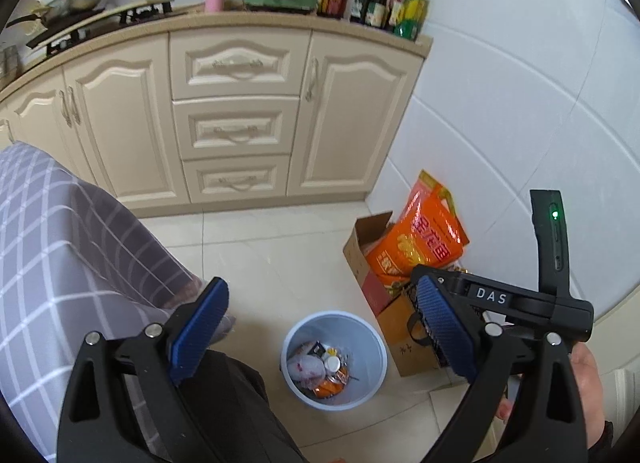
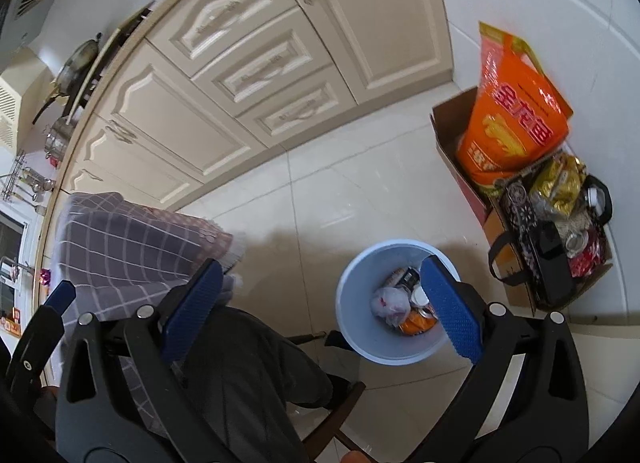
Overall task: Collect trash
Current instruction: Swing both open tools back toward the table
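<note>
A pale blue trash bin (image 1: 370, 347) stands on the tiled floor below both grippers. Inside it lie a crumpled white bag (image 1: 306, 367), an orange wrapper (image 1: 328, 387) and a small white-capped item. My left gripper (image 1: 320, 329) hangs above the bin, open, with nothing between its blue pads. In the right wrist view the bin (image 2: 360, 329) holds the same white bag (image 2: 390, 303) and orange wrapper (image 2: 416, 323). My right gripper (image 2: 322, 311) is also open and empty above it. Its black housing (image 1: 488, 297) shows to the right in the left wrist view.
A cardboard box (image 1: 356, 251) with an orange bag (image 2: 512, 119) and other packets stands right of the bin by the white tiled wall. Cream cabinets (image 1: 236, 115) run behind. A table with a grey checked cloth (image 1: 60, 243) is at the left, with dark trousers (image 2: 248, 367) below it.
</note>
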Tool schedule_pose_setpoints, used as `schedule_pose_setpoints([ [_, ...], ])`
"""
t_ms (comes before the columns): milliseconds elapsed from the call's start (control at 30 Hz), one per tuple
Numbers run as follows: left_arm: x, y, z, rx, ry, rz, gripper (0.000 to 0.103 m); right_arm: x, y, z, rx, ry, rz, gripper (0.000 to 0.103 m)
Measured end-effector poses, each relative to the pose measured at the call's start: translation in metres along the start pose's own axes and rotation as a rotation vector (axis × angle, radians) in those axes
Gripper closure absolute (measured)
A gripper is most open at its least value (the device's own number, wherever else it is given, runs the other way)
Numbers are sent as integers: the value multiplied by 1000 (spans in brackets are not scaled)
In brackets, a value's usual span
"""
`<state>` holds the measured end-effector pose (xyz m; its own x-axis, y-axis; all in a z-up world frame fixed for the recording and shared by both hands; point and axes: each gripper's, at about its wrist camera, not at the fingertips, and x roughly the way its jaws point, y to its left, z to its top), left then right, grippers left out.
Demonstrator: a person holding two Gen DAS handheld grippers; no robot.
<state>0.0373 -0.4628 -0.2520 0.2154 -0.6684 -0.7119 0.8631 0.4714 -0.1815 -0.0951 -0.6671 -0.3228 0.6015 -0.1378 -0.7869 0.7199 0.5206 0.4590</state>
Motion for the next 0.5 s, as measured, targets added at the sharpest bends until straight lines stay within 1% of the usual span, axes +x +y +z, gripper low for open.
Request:
schedule_pose_setpoints([
  [100,-21,10,7,-10,-40,14,10,-11,20,4,-34,-24,18,6],
  [233,-51,22,14,-9,-97,52,9,-27,55,13,-91,-59,55,6],
  [400,-90,48,20,-17,-168,126,8,-39,107,18,-178,-87,112,6],
  [500,-117,72,22,-48,-213,174,8,-45,144,18,-236,-98,150,6],
])
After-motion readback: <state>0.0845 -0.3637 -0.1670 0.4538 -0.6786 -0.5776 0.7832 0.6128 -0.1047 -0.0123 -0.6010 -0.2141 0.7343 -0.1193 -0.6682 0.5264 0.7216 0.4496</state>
